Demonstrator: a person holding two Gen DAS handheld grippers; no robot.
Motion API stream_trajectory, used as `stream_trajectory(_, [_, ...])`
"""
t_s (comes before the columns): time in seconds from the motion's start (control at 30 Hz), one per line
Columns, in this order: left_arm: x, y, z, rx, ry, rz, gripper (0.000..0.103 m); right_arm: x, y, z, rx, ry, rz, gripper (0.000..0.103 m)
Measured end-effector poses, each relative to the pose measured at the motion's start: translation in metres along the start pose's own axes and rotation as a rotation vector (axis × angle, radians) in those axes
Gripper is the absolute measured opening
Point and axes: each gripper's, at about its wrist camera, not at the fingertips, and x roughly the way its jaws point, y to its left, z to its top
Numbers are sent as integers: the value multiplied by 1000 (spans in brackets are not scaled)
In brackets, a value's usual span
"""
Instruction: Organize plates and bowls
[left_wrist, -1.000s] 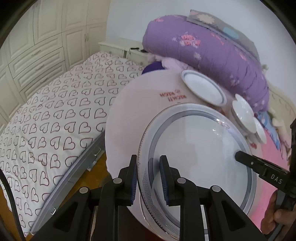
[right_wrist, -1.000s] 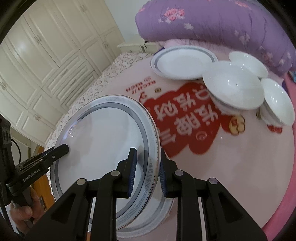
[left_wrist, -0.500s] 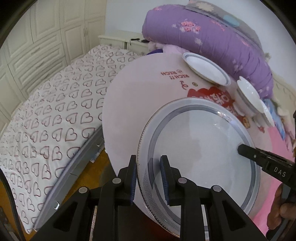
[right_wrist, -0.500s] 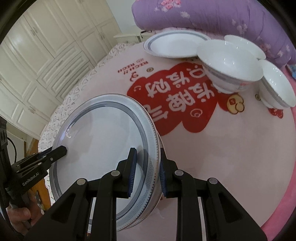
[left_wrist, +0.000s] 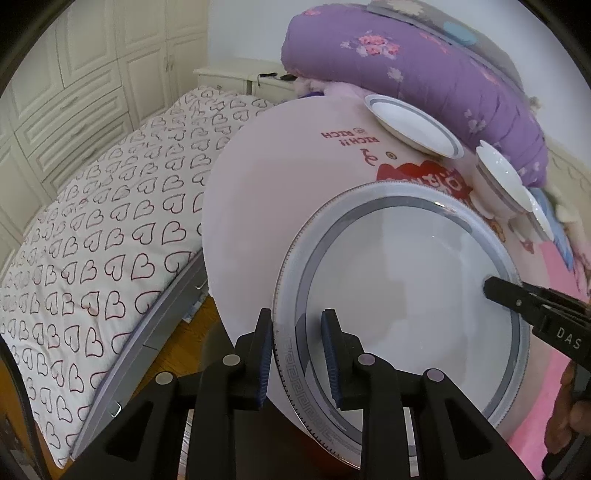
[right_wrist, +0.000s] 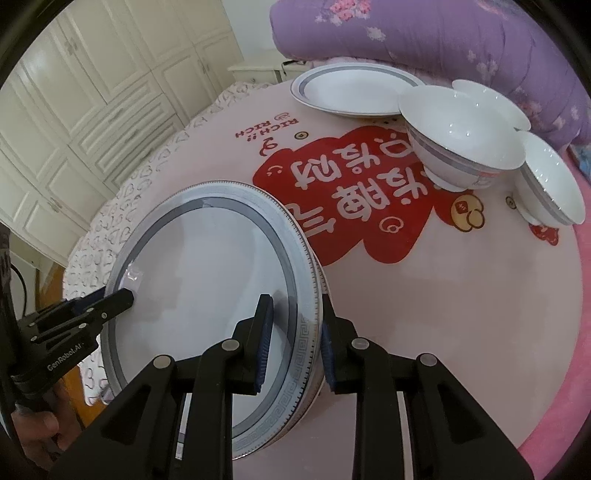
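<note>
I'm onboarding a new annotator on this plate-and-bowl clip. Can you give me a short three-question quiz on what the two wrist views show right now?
1. True or false: both the left claw and the right claw straddle the rim of the large plate.
2. How many bowls show in the right wrist view? A) one B) three C) five
3. Fill in: the small plate sits at the table's far edge, in front of the ______ quilt.

Key: 1 true. 2 B: the nearest bowl, one behind it, one further right. 3 purple.
</note>
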Motion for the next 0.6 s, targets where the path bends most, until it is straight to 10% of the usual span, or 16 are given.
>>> stream_trajectory(0.47, [0, -6, -4, 37, -14, 31, 25, 0, -5, 1, -7, 0, -24, 28])
stream_trajectory(0.53, [-2, -7, -3, 44, -22, 36, 46, -1, -7, 1, 5, -8, -6, 36])
stream_trajectory(0.6, [-6, -7, -2, 43, -46, 56, 80, -2, -9, 2, 21, -26, 5, 66])
